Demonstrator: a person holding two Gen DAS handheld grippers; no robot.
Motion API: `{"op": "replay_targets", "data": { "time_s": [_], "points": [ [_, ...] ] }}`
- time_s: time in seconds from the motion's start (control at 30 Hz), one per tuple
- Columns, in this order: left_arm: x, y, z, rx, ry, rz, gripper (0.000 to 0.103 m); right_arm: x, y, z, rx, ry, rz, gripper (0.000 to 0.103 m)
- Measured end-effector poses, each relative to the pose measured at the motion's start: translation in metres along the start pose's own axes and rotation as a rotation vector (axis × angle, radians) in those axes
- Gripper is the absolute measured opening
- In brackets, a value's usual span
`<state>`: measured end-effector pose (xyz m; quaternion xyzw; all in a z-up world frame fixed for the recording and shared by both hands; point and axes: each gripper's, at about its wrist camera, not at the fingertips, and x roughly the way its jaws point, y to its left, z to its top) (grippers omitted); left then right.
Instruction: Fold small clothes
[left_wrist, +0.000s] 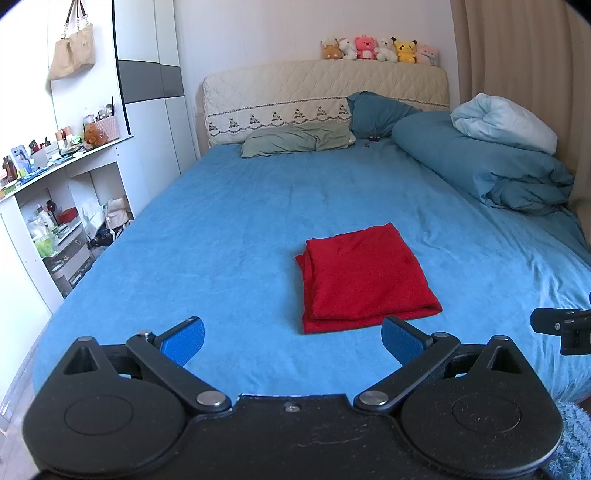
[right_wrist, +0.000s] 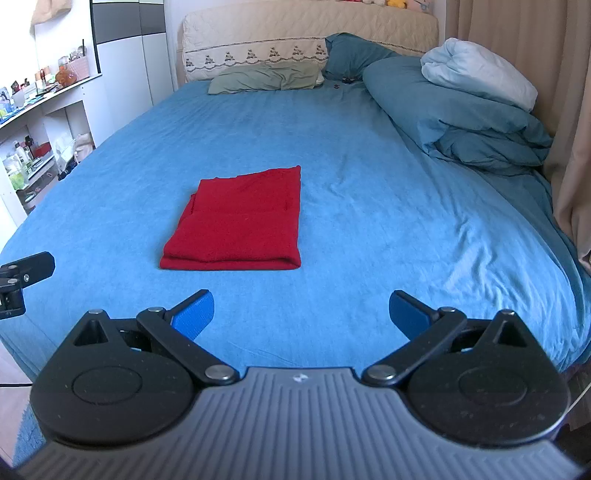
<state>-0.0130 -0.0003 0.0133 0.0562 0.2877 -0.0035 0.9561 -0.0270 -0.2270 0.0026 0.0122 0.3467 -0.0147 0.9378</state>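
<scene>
Lying on a blue bedsheet (left_wrist: 240, 221), a red cloth (left_wrist: 364, 277) is already folded into a flat, layered rectangle, with no gripper touching it. Seen from the left gripper (left_wrist: 293, 338), whose two blue-padded fingers are spread wide apart and hold nothing, the cloth sits at about one o'clock, its near edge just beyond the right fingertip. Seen from the right gripper (right_wrist: 301, 312), also spread wide and empty, the same cloth (right_wrist: 240, 221) lies at about eleven o'clock, a little farther off. So the cloth rests between the two grippers and ahead of both, and the left gripper appears the nearer one. Its long axis runs away from the grippers toward the headboard (left_wrist: 325, 96) at twelve o'clock, with the thick folded edge facing them and looser layered edges showing along its left side. A black piece of the other gripper shows at three o'clock in the left view and at nine o'clock in the right view. Pillows (left_wrist: 295, 142) and a rolled duvet (left_wrist: 491, 162) sit far back, well apart from the cloth. Judging from the neat stack, folding looks finished or nearly so; any further fold would likely take the near edge and carry it away toward twelve o'clock.
</scene>
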Motion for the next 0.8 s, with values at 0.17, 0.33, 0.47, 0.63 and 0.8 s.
{"op": "replay_targets", "data": {
  "time_s": [0.17, 0.33, 0.47, 0.63, 0.8],
  "points": [
    [-0.0008, 0.0012, 0.0006, 0.005, -0.007, 0.000, 0.103, 0.0001, 0.0002, -0.0003, 0.000, 0.000, 0.001, 0.103],
    [-0.0023, 0.0040, -0.0001, 0.006, -0.020, -0.004, 0.103, -0.0001, 0.0020, -0.0009, 0.001, 0.000, -0.001, 0.103],
    [-0.0030, 0.0046, -0.0005, 0.005, -0.020, -0.002, 0.103, 0.0000, 0.0019, -0.0011, 0.001, -0.002, -0.002, 0.103],
    [-0.0048, 0.0033, -0.0015, 0.015, -0.043, 0.026, 0.103, -0.0001, 0.0037, -0.0013, 0.003, -0.004, -0.002, 0.103],
    [-0.0044, 0.0039, -0.0018, 0.017, -0.049, 0.020, 0.103, -0.0005, 0.0047, -0.0011, 0.006, -0.004, -0.003, 0.103]
  ]
}}
